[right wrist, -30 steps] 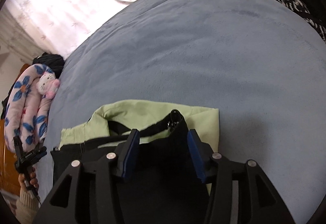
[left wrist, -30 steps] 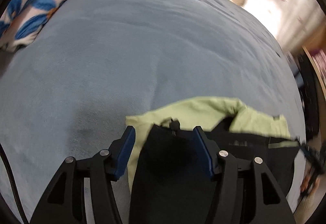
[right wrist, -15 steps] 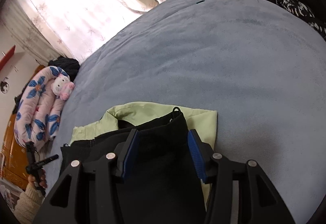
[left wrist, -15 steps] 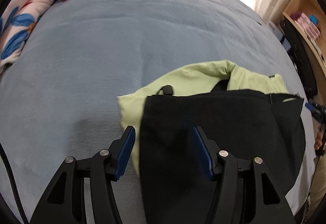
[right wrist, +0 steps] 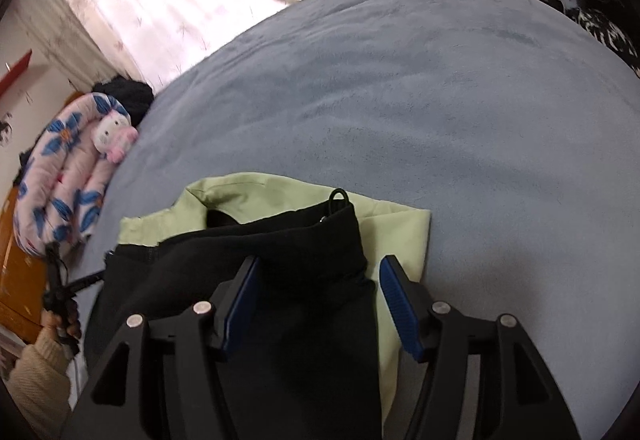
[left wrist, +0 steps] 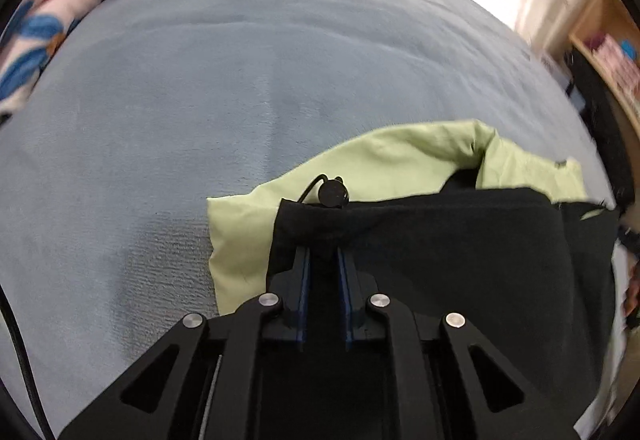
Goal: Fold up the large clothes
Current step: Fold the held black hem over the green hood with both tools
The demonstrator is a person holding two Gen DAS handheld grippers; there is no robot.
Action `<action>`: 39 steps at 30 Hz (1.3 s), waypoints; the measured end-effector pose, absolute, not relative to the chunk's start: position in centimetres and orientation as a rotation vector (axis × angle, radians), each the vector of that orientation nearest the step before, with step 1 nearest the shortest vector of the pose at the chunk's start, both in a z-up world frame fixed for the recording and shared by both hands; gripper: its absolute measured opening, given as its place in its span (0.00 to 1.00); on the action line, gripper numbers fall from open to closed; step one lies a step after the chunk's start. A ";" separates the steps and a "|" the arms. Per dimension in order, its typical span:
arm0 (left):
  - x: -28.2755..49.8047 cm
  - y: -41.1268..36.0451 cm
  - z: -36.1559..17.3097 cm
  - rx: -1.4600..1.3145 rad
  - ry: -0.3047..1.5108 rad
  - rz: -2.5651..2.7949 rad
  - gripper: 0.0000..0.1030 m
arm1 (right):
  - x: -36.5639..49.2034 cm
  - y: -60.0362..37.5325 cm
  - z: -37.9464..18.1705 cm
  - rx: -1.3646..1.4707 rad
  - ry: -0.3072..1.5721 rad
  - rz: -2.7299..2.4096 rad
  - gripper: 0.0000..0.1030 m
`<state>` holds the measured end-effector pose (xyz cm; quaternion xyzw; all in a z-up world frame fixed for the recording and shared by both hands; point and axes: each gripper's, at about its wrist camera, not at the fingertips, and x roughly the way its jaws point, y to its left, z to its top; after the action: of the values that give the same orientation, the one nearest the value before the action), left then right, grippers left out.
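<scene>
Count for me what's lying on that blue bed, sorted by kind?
Garments: 1, the black jacket with light green lining
Plush toys: 1, a pink and white cat
Rolled floral quilts: 1
Total: 3

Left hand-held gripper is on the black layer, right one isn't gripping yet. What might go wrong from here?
1. The left hand-held gripper, jaws just closed, seems to pinch only the black garment; lifting could leave the green layer behind.
2. The right hand-held gripper, jaws just widened, straddles the black edge; closing may miss the green layer.
</scene>
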<state>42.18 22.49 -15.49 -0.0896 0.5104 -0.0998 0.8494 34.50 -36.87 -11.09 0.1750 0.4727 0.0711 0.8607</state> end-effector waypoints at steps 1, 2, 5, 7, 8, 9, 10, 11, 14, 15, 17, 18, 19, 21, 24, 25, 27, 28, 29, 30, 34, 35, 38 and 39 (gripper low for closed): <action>42.1 22.5 -15.4 -0.188 1.065 -0.206 0.09 | 34.9 -36.6 -11.5 0.361 1.001 0.151 0.59; 41.9 22.5 -15.3 -0.181 1.057 -0.203 0.08 | 35.3 -36.2 -11.9 0.348 1.013 0.149 0.59; 41.7 22.2 -15.1 -0.168 1.043 -0.198 0.06 | 36.3 -35.1 -13.1 0.291 1.043 0.116 0.60; 41.5 22.6 -14.9 -0.166 1.031 -0.191 0.05 | 36.4 -34.6 -13.3 0.259 1.043 0.087 0.58; 41.4 22.8 -14.7 -0.170 1.018 -0.179 0.05 | 36.3 -34.4 -13.2 0.233 1.041 0.071 0.51; 41.2 22.9 -14.4 -0.176 1.006 -0.168 0.04 | 36.1 -34.0 -13.1 0.191 1.031 0.053 0.30; 41.0 23.1 -14.1 -0.184 0.993 -0.153 0.04 | 35.9 -34.0 -13.0 0.168 1.031 0.031 0.18; 40.7 23.4 -13.8 -0.195 0.977 -0.135 0.04 | 35.7 -34.2 -12.9 0.166 1.032 0.021 0.10; 40.2 24.1 -12.6 -0.229 0.941 -0.095 0.03 | 34.5 -34.8 -11.5 0.173 0.973 -0.006 0.06; 40.0 24.3 -12.2 -0.240 0.929 -0.087 0.03 | 33.9 -35.0 -10.6 0.180 0.943 -0.002 0.06; 39.4 24.7 -11.2 -0.266 0.908 -0.086 0.03 | 33.2 -35.2 -9.5 0.179 0.909 0.001 0.06; 39.4 24.5 -10.9 -0.264 0.897 -0.081 0.03 | 33.1 -35.1 -9.1 0.172 0.901 0.003 0.06; 39.2 24.5 -10.4 -0.265 0.885 -0.076 0.03 | 33.0 -34.9 -8.8 0.155 0.893 -0.002 0.06; 38.9 24.6 -9.4 -0.256 0.865 -0.044 0.00 | 33.1 -34.3 -8.2 0.127 0.881 -0.018 0.05; 38.8 25.7 -8.1 -0.269 0.824 0.034 0.00 | 33.4 -33.8 -7.2 0.116 0.841 -0.044 0.05; 39.0 26.1 -7.7 -0.277 0.817 0.054 0.00 | 33.6 -33.7 -6.8 0.119 0.825 -0.050 0.05; 39.4 26.2 -7.4 -0.259 0.827 0.075 0.00 | 34.1 -33.3 -6.5 0.106 0.818 -0.052 0.05; 39.7 26.1 -7.6 -0.244 0.841 0.075 0.00 | 34.5 -33.0 -6.6 0.099 0.823 -0.051 0.05; 40.2 25.9 -8.2 -0.259 0.886 0.030 0.00 | 34.7 -32.8 -6.8 0.088 0.837 -0.056 0.05; 40.7 25.7 -9.1 -0.293 0.946 -0.029 0.01 | 35.0 -32.7 -7.2 0.084 0.855 -0.060 0.05; 41.1 24.5 -11.8 -0.286 1.048 -0.140 0.11 | 35.6 -33.6 -9.1 0.113 0.926 -0.065 0.06; 41.0 24.2 -12.0 -0.279 1.044 -0.152 0.17 | 35.5 -34.0 -9.5 0.129 0.937 -0.060 0.09; 41.4 23.7 -12.4 -0.246 1.031 -0.172 0.32 | 35.5 -34.5 -10.4 0.171 0.973 -0.043 0.11; 41.5 23.7 -12.4 -0.232 1.032 -0.171 0.38 | 35.5 -34.5 -10.6 0.179 0.982 -0.033 0.15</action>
<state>41.49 23.66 -12.43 -0.1105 0.4917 -0.0813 0.8599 35.49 -34.55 -10.59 0.0859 0.4710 -0.0158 0.8778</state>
